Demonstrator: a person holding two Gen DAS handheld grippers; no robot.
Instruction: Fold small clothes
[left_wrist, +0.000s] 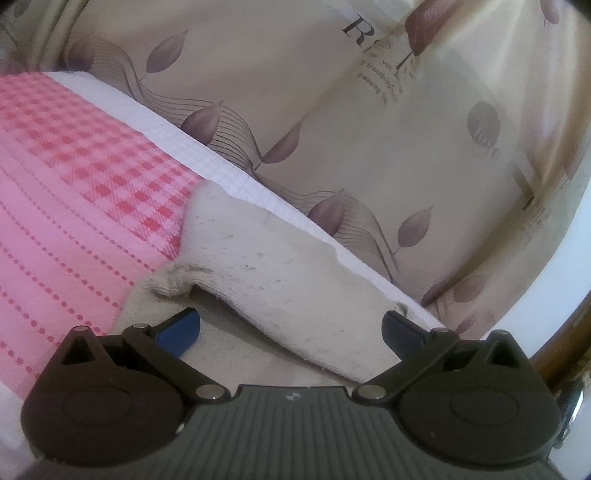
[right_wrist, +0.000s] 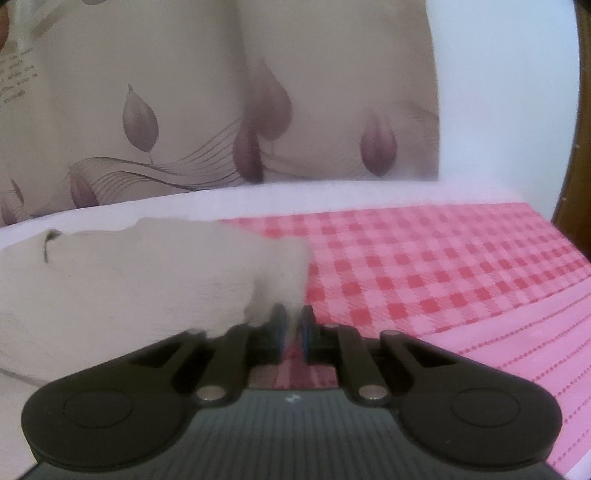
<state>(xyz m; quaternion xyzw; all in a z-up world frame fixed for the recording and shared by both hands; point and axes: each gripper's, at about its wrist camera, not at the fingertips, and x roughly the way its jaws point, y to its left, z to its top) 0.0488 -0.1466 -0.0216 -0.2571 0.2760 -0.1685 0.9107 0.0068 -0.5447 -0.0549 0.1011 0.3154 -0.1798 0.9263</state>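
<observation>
A small off-white sock (left_wrist: 277, 266), dotted with dark lint, lies on a pink checked cloth (left_wrist: 74, 184) near the cloth's white border. My left gripper (left_wrist: 291, 328) hovers low over the sock, open wide, with its blue pads (left_wrist: 181, 332) on either side of the fabric and not pressing it. In the right wrist view the same sock (right_wrist: 147, 273) stretches off to the left over the pink cloth (right_wrist: 443, 277). My right gripper (right_wrist: 293, 325) is shut on the sock's right end, which bunches up between the pads.
A beige sheet printed with purple leaves and lettering (left_wrist: 332, 110) lies beyond the cloth, also in the right wrist view (right_wrist: 147, 110). A brown wooden edge (left_wrist: 565, 350) curves along the right side, and again at the right wrist view's border (right_wrist: 576, 166).
</observation>
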